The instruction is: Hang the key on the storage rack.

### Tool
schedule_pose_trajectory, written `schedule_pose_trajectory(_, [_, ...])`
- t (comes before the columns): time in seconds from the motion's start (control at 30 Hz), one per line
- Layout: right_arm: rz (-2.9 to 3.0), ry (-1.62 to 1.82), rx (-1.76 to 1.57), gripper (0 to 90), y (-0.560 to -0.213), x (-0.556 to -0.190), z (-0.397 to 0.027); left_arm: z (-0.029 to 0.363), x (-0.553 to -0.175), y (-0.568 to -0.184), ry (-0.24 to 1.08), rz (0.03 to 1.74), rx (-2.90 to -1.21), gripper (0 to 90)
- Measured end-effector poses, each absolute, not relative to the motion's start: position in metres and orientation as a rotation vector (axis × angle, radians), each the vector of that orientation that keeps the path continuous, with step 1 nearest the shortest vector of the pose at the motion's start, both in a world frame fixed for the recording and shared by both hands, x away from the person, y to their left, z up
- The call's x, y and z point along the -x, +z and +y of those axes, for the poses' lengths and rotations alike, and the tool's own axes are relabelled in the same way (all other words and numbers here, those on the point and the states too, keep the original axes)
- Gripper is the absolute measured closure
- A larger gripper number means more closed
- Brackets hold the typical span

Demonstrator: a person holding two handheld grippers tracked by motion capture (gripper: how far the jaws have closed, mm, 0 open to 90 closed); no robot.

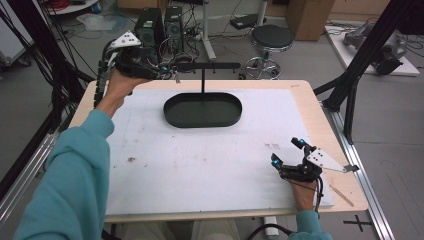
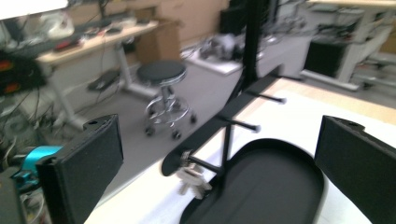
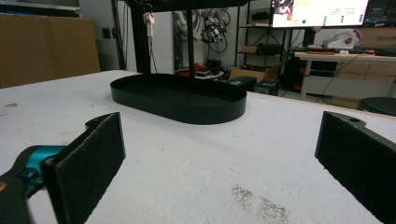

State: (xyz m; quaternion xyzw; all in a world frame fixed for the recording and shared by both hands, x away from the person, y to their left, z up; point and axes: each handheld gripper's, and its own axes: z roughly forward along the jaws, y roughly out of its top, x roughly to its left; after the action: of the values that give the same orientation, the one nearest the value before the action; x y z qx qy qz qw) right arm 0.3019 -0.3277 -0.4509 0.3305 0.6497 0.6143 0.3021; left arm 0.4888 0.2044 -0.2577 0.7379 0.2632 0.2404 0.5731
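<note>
Left claw: I see my left claw [image 1: 167, 70] raised at the far left of the tabletop [image 1: 310, 107], just beside the left end of the stand's crossbar; its jaws stand wide apart with nothing between the pads.
Keys: a small pale bunch of keys [image 2: 191, 178] hangs from the peg nearest the crossbar's left end, clear of my left claw's pads; from the right gripper view I see it dangling at the top [image 3: 149, 18].
Stand: the black stand's crossbar [image 1: 215, 66] runs level on a thin upright post above the tray, with short pegs sticking out along it.
Tray: the black oval tray [image 1: 172, 107] sits on the white mat toward the far middle of the tabletop, the post rising from it.
Right claw: my right claw [image 1: 287, 152] rests low at the near right of the mat, jaws spread apart and holding nothing, well apart from the tray.
Mat: the white mat [image 1: 200, 170] covers most of the tabletop and carries a few dark smudges, one just ahead of my right claw.
</note>
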Motion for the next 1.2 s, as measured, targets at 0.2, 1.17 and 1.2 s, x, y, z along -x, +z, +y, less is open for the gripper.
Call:
schedule_pose_trajectory(0.2, [1.727,1.635,-0.875,0.7,-0.451,-0.302,-0.328,0.229,-0.45,-0.264,0.586,0.559,-1.708,1.7])
schedule_pose_trajectory(1.17, [1.724,1.617,-0.871,0.7,-0.451,-0.301,-0.327,0.296,-0.273,-0.433,0.673,0.615,-1.438,1.7])
schedule_pose_trajectory(1.2, [1.725,1.621,-0.869,0.7,-0.451,-0.301,-0.327,0.297,-0.272,-0.436,0.675,0.615,-1.44,1.7])
